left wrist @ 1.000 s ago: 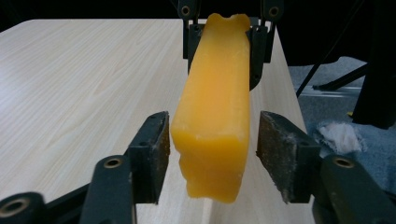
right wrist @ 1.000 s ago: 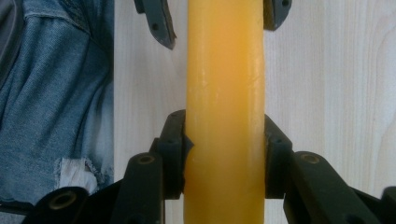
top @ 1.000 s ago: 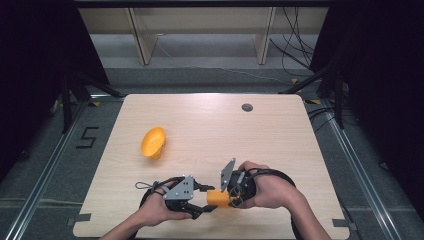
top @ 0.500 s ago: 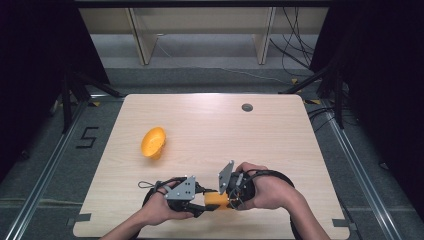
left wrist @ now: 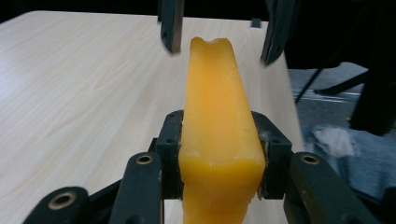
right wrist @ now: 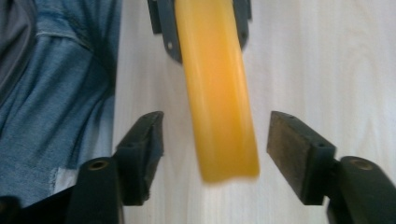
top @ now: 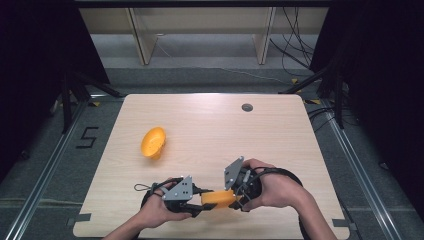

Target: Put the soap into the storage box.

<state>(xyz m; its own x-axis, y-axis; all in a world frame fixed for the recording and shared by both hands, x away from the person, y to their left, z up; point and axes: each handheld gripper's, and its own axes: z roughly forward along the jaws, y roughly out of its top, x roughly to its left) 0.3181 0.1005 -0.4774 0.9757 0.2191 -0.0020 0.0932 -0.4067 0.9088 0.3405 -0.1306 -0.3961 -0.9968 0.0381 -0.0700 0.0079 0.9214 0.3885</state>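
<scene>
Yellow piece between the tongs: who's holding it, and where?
The left tongs are shut on the yellow piece, pads clamping its two sides at the near end. The right tongs stand open around its far end, pads clear of it.

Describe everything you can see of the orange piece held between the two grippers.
The orange piece is a long, thick slab with rounded edges, waxy and slightly translucent, with a notch at its far end. It lies about level above the near edge of the table. The left gripper clamps one end; the right gripper, whose jaws have just been opening, flanks the other end without touching.
</scene>
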